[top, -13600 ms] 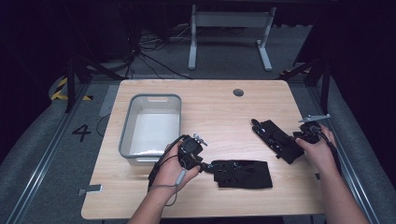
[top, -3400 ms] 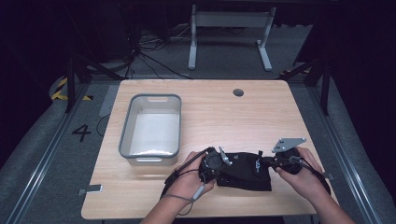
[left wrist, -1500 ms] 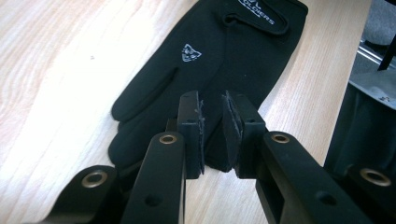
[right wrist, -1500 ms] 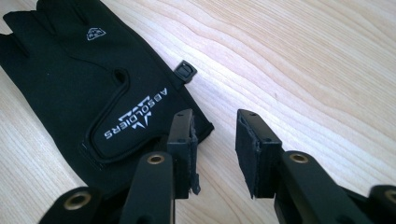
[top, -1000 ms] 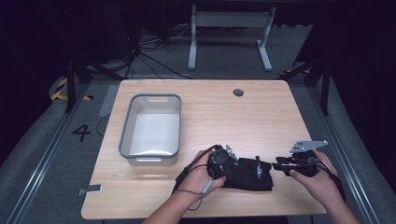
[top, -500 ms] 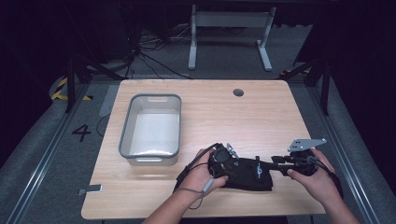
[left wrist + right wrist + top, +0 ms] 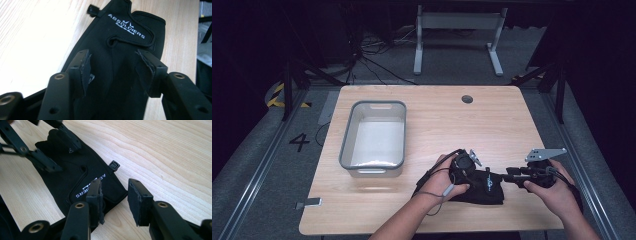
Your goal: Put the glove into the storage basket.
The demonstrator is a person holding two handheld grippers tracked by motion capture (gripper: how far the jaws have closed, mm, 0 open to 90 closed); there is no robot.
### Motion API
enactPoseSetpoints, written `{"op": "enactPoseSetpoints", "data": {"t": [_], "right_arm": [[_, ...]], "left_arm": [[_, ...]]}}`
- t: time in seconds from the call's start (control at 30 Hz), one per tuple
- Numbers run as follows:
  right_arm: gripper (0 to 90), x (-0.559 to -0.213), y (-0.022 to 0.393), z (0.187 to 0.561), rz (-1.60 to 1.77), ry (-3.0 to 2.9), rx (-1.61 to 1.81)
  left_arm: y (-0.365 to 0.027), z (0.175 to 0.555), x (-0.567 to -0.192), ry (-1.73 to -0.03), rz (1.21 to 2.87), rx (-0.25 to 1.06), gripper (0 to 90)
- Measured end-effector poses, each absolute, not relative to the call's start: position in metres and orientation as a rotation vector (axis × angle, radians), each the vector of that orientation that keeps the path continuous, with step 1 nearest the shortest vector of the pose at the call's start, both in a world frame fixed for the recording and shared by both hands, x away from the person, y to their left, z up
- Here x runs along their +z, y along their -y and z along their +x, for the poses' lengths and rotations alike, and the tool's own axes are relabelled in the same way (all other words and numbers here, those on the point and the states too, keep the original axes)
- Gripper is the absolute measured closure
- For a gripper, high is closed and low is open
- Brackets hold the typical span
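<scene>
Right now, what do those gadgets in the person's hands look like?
Each hand holds a black gripper with two flat, padded jaws on bolted links. The left gripper trails a grey cable; the right gripper carries a grey three-cornered plate on top. The forearms are bare, with no sleeves in sight.

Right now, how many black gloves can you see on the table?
1 for certain: a black glove lies at the table's near edge, between the left gripper and right gripper. A second may be hidden beneath it.
</scene>
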State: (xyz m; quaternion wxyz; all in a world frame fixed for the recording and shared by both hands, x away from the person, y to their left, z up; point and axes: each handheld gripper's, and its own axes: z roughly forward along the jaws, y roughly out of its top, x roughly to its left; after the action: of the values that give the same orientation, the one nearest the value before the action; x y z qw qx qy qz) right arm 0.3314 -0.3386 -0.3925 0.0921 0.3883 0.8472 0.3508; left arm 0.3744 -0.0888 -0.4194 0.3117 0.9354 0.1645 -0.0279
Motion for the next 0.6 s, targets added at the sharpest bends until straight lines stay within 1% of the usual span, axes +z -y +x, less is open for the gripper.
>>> {"op": "enactPoseSetpoints", "data": {"t": [0.07,0.2,0.37,0.43,0.6], "right_arm": [[64.3,-0.392,0.341,0.331,1.161,-2.516,1.048],[63.8,-0.392,0.341,0.33,1.163,-2.516,1.05],[62.8,-0.394,0.341,0.33,1.167,-2.527,1.057],[62.6,-0.394,0.34,0.33,1.165,-2.531,1.061],[62.2,-0.394,0.34,0.33,1.163,-2.533,1.07]], "left_arm": [[0.092,0.375,-0.423,-0.455,2.487,-0.075,42.8],[0.095,0.375,-0.427,-0.434,2.525,-0.065,43.4],[0.099,0.373,-0.433,-0.422,2.549,-0.059,37.6],[0.1,0.373,-0.436,-0.408,2.56,-0.043,36.1],[0.099,0.373,-0.44,-0.401,2.554,-0.052,33.7]]}}
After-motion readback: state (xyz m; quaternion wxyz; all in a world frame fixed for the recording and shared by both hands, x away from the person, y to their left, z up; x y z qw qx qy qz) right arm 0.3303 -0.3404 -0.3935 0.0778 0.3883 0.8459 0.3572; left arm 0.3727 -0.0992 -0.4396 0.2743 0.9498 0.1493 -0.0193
